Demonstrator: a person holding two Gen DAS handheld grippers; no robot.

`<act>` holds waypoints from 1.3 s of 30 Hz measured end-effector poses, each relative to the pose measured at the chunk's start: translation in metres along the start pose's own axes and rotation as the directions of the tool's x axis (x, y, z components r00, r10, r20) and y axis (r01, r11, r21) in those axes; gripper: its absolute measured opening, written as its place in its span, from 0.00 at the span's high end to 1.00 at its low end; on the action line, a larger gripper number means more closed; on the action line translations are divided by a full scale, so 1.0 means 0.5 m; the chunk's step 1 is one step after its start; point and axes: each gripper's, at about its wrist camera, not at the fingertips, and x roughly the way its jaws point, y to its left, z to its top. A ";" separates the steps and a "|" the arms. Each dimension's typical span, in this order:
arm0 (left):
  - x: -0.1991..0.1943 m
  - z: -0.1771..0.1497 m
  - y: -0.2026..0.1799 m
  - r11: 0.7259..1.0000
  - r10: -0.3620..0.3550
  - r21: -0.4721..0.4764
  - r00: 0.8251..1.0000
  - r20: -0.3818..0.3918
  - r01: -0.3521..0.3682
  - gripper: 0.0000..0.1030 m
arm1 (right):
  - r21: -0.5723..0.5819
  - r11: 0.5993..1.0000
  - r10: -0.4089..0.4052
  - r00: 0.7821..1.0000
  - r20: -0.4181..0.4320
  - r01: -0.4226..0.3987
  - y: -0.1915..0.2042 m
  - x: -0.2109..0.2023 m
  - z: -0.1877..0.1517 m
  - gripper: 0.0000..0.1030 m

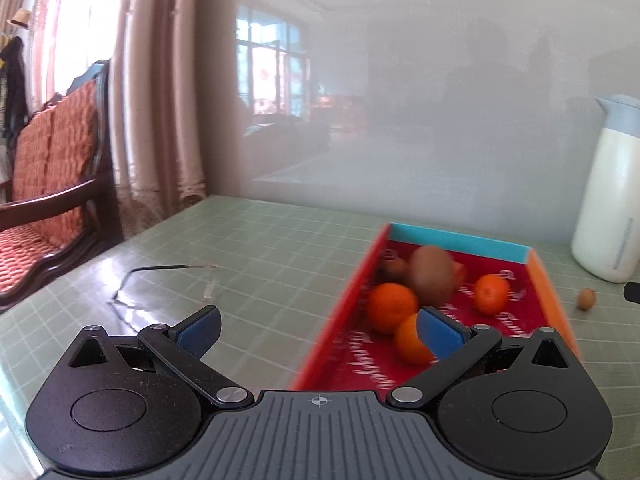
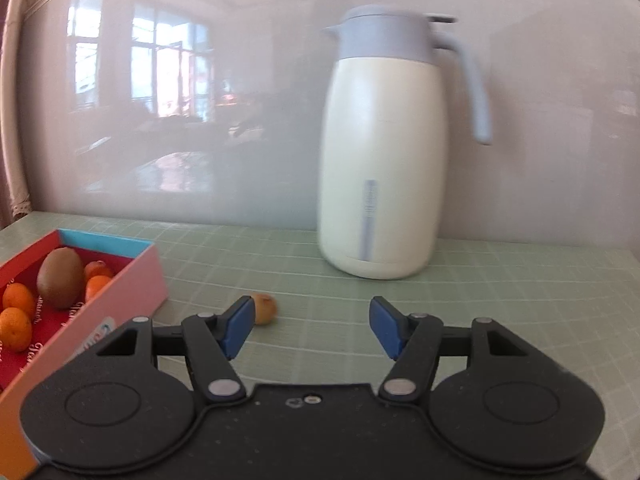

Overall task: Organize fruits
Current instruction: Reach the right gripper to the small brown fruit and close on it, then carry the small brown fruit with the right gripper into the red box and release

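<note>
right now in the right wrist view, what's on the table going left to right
fruit box with the kiwi and oranges → small brown fruit loose on the table → white thermos jug

We see a glossy pale wall panel [image 1: 440,100] rising behind the desk [image 1: 260,248], which is covered by a green gridded mat. The panel mirrors bright windows (the reflection is hazy). At the left hang beige curtains [image 1: 160,100] beside a daylit window [image 1: 76,28]. A dark wooden bench [image 1: 52,168] with orange-red cushions stands below it; a hat and dark garments hang at the far left.
</note>
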 end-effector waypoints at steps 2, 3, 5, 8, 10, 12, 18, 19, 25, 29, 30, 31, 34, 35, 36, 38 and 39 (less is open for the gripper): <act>0.006 -0.002 0.021 1.000 0.022 -0.009 1.000 -0.004 -0.022 0.00 | 0.001 1.000 0.008 1.000 -0.010 -0.008 0.014 0.015 0.003 0.41; 0.010 -0.003 0.031 0.999 0.035 -0.011 0.999 -0.008 -0.036 0.00 | -0.002 1.000 0.010 1.000 -0.015 -0.010 0.022 0.022 0.005 0.42; 0.017 -0.003 0.054 0.998 0.062 -0.025 0.998 -0.010 -0.062 0.00 | -0.009 1.000 0.007 1.000 -0.025 -0.008 0.034 0.039 0.007 0.42; 0.027 -0.002 0.090 0.993 0.099 -0.060 0.995 -0.016 -0.100 0.00 | -0.010 1.000 -0.009 0.999 -0.052 0.009 0.045 0.063 0.010 0.43; 0.034 0.000 0.111 0.987 0.131 -0.085 0.991 -0.024 -0.133 0.00 | -0.009 1.000 -0.016 0.998 -0.068 0.016 0.047 0.080 0.009 0.45; 0.039 0.003 0.131 0.979 0.163 -0.116 0.986 -0.027 -0.165 0.00 | -0.006 1.000 -0.025 0.996 -0.090 0.024 0.049 0.092 0.007 0.47; 0.056 0.001 0.170 0.966 0.170 -0.188 0.984 -0.060 -0.179 0.00 | 0.000 1.000 -0.020 0.991 -0.129 0.021 0.059 0.118 0.009 0.55; 0.060 0.001 0.175 0.965 0.164 -0.195 0.984 -0.066 -0.174 0.00 | -0.004 1.000 -0.023 0.991 -0.129 0.022 0.061 0.119 0.010 0.55; 0.063 -0.001 0.181 0.965 0.149 -0.209 0.986 -0.073 -0.162 0.00 | -0.005 1.000 -0.016 0.985 -0.175 0.016 0.062 0.134 0.010 0.76; 0.062 -0.001 0.176 0.967 0.141 -0.205 0.987 -0.075 -0.154 0.00 | -0.011 1.000 -0.010 0.986 -0.165 0.009 0.066 0.121 0.009 0.76; 0.061 -0.001 0.175 0.966 0.144 -0.206 0.987 -0.077 -0.157 0.00 | -0.013 1.000 -0.010 0.986 -0.164 0.008 0.065 0.120 0.009 0.76; 0.060 0.000 0.174 0.966 0.139 -0.207 0.987 -0.078 -0.153 0.00 | -0.015 1.000 -0.008 0.986 -0.164 0.006 0.065 0.116 0.009 0.76; 0.054 0.003 0.173 0.967 0.130 -0.209 0.989 -0.077 -0.143 0.00 | -0.024 1.000 -0.009 0.989 -0.147 0.006 0.064 0.095 0.016 0.76; 0.052 0.004 0.172 0.968 0.124 -0.209 0.989 -0.079 -0.138 0.00 | -0.022 1.000 -0.007 0.990 -0.141 0.004 0.062 0.087 0.020 0.76; 0.048 0.006 0.171 0.968 0.121 -0.211 0.990 -0.076 -0.134 0.00 | -0.020 1.000 -0.006 0.991 -0.134 0.003 0.061 0.076 0.023 0.76; 0.041 0.010 0.169 0.969 0.116 -0.211 0.991 -0.070 -0.128 0.00 | -0.018 1.000 -0.001 0.993 -0.117 -0.001 0.058 0.050 0.028 0.76; 0.038 0.010 0.166 0.970 0.114 -0.208 0.991 -0.070 -0.126 0.00 | -0.019 1.000 0.003 0.994 -0.111 -0.005 0.059 0.040 0.031 0.76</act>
